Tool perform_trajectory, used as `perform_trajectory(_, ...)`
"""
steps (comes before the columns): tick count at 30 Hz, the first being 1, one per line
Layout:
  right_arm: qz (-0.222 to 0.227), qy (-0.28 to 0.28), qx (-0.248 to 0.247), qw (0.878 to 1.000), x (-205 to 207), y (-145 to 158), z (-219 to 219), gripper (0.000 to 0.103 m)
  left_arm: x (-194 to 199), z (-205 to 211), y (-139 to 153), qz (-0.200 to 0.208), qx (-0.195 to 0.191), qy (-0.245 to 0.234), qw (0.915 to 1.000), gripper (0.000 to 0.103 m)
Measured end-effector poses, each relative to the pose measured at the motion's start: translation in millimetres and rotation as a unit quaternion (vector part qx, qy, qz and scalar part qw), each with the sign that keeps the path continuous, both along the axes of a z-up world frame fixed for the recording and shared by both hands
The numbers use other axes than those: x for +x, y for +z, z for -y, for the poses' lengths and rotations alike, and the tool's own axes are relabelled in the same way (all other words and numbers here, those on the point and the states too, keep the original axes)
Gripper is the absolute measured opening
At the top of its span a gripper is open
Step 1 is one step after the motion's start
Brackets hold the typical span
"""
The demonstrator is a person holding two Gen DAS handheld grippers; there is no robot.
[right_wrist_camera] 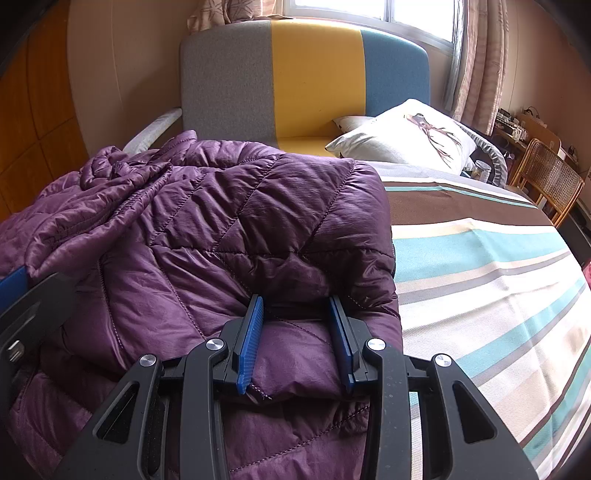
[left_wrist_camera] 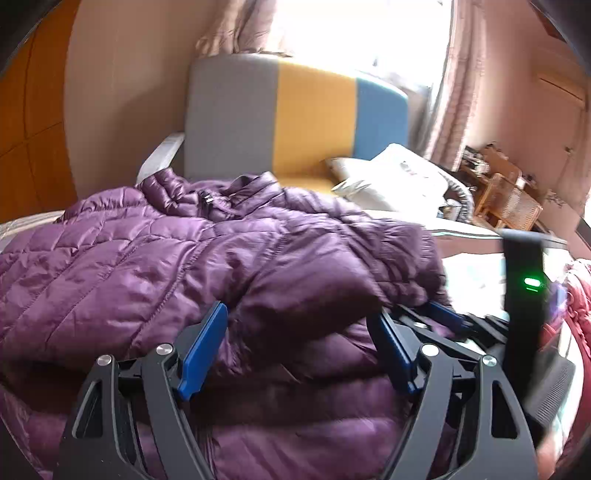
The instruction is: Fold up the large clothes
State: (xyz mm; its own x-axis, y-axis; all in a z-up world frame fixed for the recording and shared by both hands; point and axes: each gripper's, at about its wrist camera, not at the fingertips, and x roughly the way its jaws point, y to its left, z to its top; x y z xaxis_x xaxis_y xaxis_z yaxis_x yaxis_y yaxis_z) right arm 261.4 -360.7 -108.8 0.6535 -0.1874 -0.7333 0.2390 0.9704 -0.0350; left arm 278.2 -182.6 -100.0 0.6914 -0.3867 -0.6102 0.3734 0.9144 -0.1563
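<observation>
My right tool (right_wrist_camera: 295, 317) is clamped on a puffy fold of the purple quilted jacket (right_wrist_camera: 229, 221), its two blue pads pressing the padding from either side near the jacket's right edge. My left tool (left_wrist_camera: 299, 328) stands with its pads spread wide; jacket fabric bulges between them, but the pads do not pinch it. In the left wrist view, the right tool shows as a dark body with a green light (left_wrist_camera: 532, 284), just beside the jacket's right edge.

The jacket lies on the bed (right_wrist_camera: 480, 280), bunched and partly doubled over itself, covering the left part of the striped sheet; its crumpled collar and zip sit at the far left. The right half of the striped sheet is bare.

Past the jacket, a white pillow with a deer print (right_wrist_camera: 406, 136) leans near the headboard (right_wrist_camera: 314, 77), which has grey, yellow and blue panels. Farther right stands a wicker chair (right_wrist_camera: 546, 181), and behind the headboard a curtained window (right_wrist_camera: 369, 14).
</observation>
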Motion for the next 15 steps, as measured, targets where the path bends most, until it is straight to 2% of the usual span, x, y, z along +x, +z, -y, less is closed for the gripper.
perform_trajectory(4,0.001,0.001,0.004,1.0,0,0,0,0.036,-18,-23,17,0.006,-0.027,-0.012,0.9995,0.088)
perform_trajectory(8,0.005,0.002,0.014,1.0,-2,2,3,0.036,-24,-67,31,0.029,-0.036,0.017,0.9988,0.089)
perform_trajectory(11,0.028,0.011,0.023,0.999,-8,12,4,0.036,-10,-110,33,0.026,-0.02,0.082,0.9961,0.089)
perform_trajectory(15,0.064,0.049,0.024,0.996,-14,42,-17,0.036,20,-169,25,0.005,0.016,0.173,0.9848,0.086)
